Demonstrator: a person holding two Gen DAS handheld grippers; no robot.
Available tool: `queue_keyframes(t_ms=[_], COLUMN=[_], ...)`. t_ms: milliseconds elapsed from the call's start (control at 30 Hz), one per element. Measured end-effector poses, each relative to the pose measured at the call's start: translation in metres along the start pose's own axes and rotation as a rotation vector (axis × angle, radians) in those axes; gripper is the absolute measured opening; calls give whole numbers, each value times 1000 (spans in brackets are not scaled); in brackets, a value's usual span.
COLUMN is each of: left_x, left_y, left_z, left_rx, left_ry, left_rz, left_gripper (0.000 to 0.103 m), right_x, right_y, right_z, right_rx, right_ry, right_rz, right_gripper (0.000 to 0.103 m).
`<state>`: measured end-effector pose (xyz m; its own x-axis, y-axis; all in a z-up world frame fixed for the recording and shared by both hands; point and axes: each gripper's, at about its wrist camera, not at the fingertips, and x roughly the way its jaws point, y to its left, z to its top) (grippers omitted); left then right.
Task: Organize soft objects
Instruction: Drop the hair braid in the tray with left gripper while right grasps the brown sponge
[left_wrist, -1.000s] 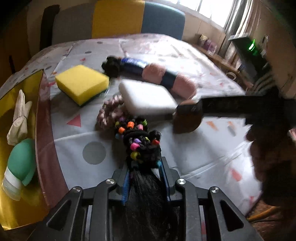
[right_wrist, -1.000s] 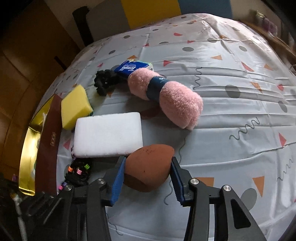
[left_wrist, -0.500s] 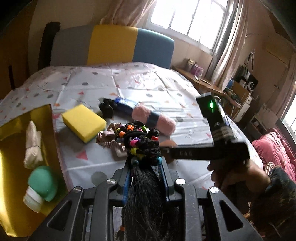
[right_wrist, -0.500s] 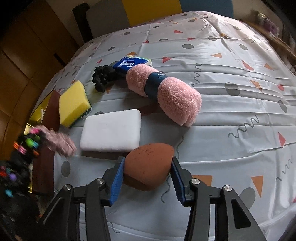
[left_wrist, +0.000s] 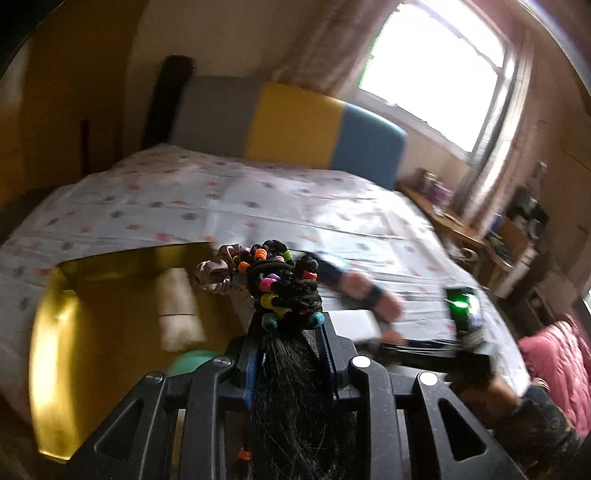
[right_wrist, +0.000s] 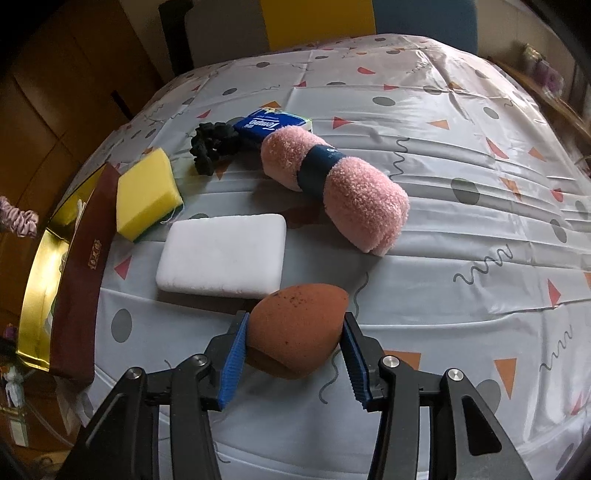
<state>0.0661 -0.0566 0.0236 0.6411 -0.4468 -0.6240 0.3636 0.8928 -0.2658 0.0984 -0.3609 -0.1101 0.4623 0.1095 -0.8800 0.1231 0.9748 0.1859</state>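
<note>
**Right wrist view: brown sponge gripped, hair-tie bundle lifted on the left**

Right wrist view gives me one brown egg-shaped sponge (right_wrist: 295, 328) pinched between the blue pads of my right hand-held gripper (right_wrist: 293, 354), jaws partway closed and pressing on its sides, its pointed end aimed up and to the right.

On the bed cover (right_wrist: 461, 240) I count one white foam block (right_wrist: 223, 254), one yellow sponge (right_wrist: 146, 194), one black scrunchie (right_wrist: 212, 146), one blue tissue pack (right_wrist: 271, 123) and one pink rolled towel (right_wrist: 336, 192), whose long axis runs from upper left to lower right. The cover's right side lies open.

A gold-lined box (right_wrist: 40, 280) sits at the cover's left edge.

My left hand-held gripper (left_wrist: 290, 354) is nearly closed on one black beaded hair-tie bundle (left_wrist: 282, 288), strands trailing back toward the camera, with one pink scrunchie (left_wrist: 216, 269) hanging off it above the box (left_wrist: 110, 332).
</note>
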Motion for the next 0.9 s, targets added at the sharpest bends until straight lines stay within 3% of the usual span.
queue_keyframes(t_ms=[100,333,500,700,800,900], left_x=[3,42,85,118,132,130], left_y=[43,112,137,140,143,145], left_z=[2,5,8,14,15,17], left_rx=[-52,-115,-148,-114,-131,-144], left_ry=[22,109,189,211,248,240], left_rz=[111,266,288,307,307,335], left_gripper=[27,27,27,30,39,58], right_x=[0,0,0,1,1,1], right_y=[3,6,7,8,8,8], right_z=[-1,-1,-2,-1,-2,-1], right_rx=[-15,-40,-48,-58,-61,-61], right_ry=[-2,-6,-7,-7,-8,-7], right_rz=[-9,-23,-27,-28,-30,-32], right_gripper=[49,49,49,49,49,49])
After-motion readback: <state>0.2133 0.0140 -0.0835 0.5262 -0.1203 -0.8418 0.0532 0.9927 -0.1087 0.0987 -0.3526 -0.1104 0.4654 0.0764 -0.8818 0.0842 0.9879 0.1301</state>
